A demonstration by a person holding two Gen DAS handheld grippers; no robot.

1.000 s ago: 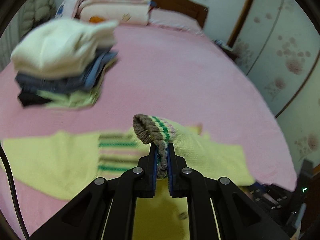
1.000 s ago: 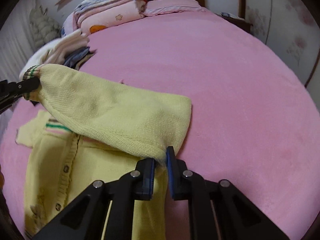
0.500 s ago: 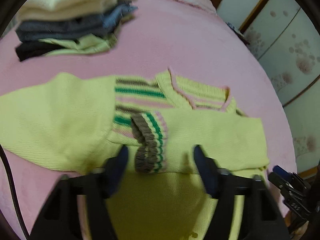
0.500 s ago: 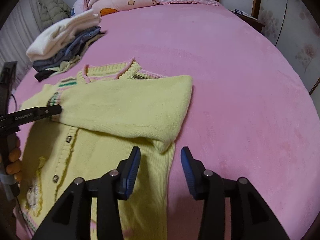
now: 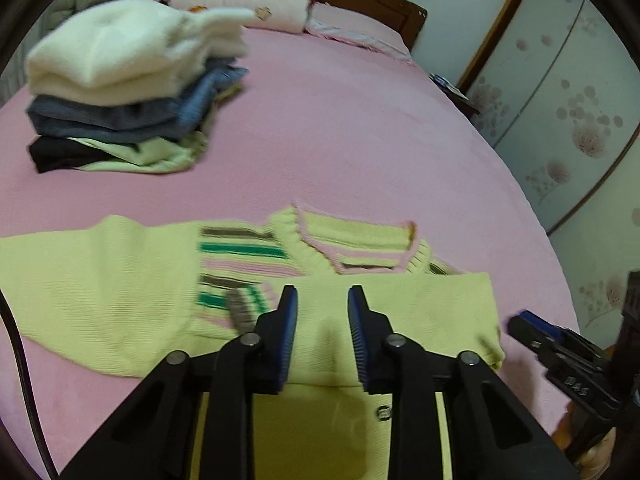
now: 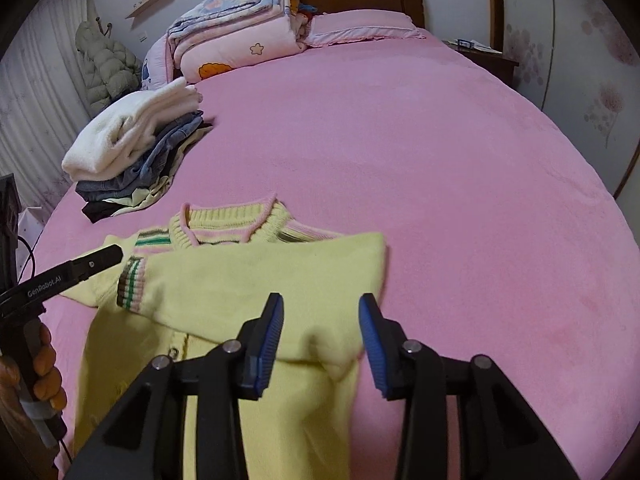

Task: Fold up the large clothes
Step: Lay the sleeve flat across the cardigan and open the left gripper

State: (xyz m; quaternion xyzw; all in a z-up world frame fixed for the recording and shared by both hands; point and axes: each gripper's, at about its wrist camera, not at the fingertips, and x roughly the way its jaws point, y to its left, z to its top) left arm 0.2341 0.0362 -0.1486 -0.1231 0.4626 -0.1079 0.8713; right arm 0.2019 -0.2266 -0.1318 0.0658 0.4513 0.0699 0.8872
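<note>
Lay soft and floppy, yellow knit cardigan [image 6: 248, 280]; best pinched at outstretched sleeve [image 5: 88, 284], nine o'clock; both grippers' fingers [image 5: 289, 332] closing, empty.

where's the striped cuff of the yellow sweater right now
The striped cuff lies flat on the sweater's chest, below the collar; in the right wrist view it is at left, near the left gripper.

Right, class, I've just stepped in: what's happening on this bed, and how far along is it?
A person with a gripper in each hand is folding a yellow cardigan on the pink bed. One sleeve already lies folded across the chest; the other sleeve is spread out flat. The left gripper and right gripper hover above the cardigan, jaws closing with nothing between them. A stack of folded clothes sits beyond.
</note>
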